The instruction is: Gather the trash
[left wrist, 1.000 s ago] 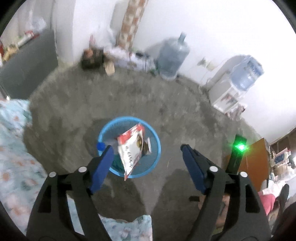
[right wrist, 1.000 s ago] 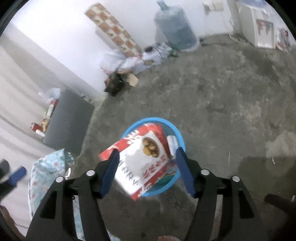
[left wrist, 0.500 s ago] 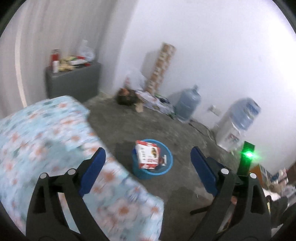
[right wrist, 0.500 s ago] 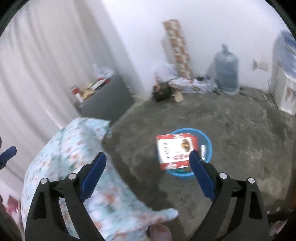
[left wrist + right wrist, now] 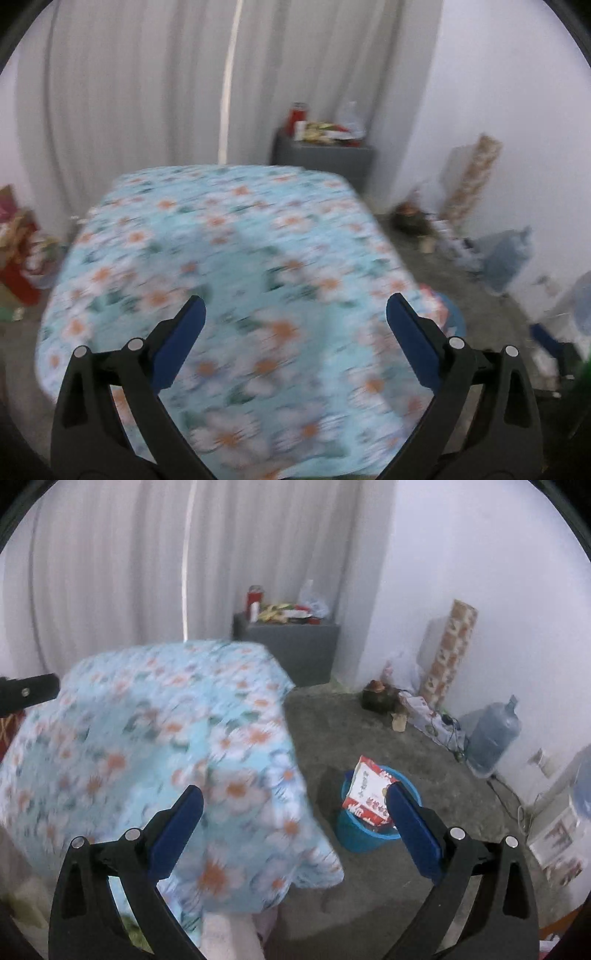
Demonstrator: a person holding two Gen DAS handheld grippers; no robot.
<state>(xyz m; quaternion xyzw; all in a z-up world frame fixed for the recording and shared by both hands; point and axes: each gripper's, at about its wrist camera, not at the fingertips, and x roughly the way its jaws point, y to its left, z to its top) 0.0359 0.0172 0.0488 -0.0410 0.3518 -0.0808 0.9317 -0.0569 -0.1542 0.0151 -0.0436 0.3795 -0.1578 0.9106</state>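
So, quick rundown, everything placed relative to the bin:

Bin [image 5: 369, 830]: blue bucket on the bare floor, just past the corner of the flowery table [image 5: 147, 738], so trash can go straight off the edge into it.

Trash: a red-and-white packet [image 5: 369, 794] stands on end in the bin and pokes above the rim, probably too big to lie flat.

Right claw [image 5: 295, 812]: jaws opening, nothing between them. It hangs above the table corner, bin just beside my right finger.

Left claw [image 5: 295, 321]: jaws opening too, nothing between them, over the middle of the cloth, bin peeking out past the far right edge.

Table: blurry, but I can't make out any trash on it.

Other clutter: grey cabinet [image 5: 295, 646] with wrappers on top, well behind the bin. My guess is that's next.
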